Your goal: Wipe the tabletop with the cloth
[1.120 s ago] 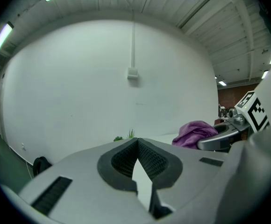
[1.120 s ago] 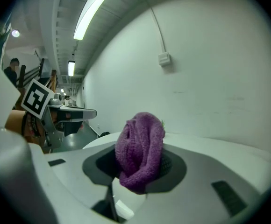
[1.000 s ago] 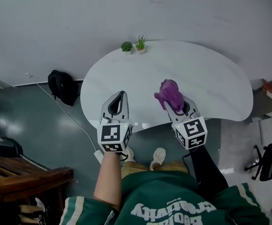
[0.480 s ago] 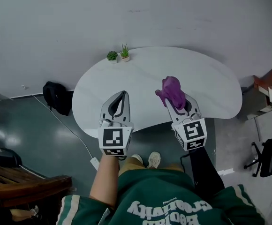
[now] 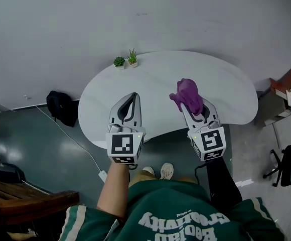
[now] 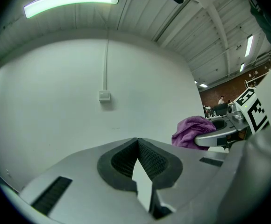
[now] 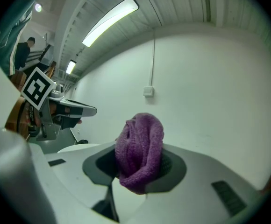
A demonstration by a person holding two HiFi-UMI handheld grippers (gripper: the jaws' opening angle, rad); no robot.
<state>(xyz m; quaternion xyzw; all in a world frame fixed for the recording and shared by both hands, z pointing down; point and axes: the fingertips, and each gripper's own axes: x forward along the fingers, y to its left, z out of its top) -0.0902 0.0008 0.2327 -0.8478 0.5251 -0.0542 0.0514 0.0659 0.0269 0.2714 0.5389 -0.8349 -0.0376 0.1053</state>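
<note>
A purple cloth (image 5: 187, 95) is bunched in my right gripper (image 5: 188, 103), which is shut on it and held in the air above the right half of the white tabletop (image 5: 155, 82). From the right gripper view the cloth (image 7: 139, 151) fills the space between the jaws and folds over their tips. My left gripper (image 5: 130, 98) hovers above the table's left half, shut with nothing in it; its pads (image 6: 147, 160) meet at the tips. The left gripper view also catches the cloth (image 6: 193, 130) and the right gripper beside it.
Two small potted plants (image 5: 125, 60) stand at the table's far left edge. A black bag (image 5: 61, 106) lies on the floor to the left, an office chair (image 5: 288, 165) to the right, and a brown stool (image 5: 285, 83) by the table's right end. A grey wall rises behind.
Both grippers have lifted a little and shifted forward over the table, the cloth still in the right one. The head camera's view has drifted slightly.
</note>
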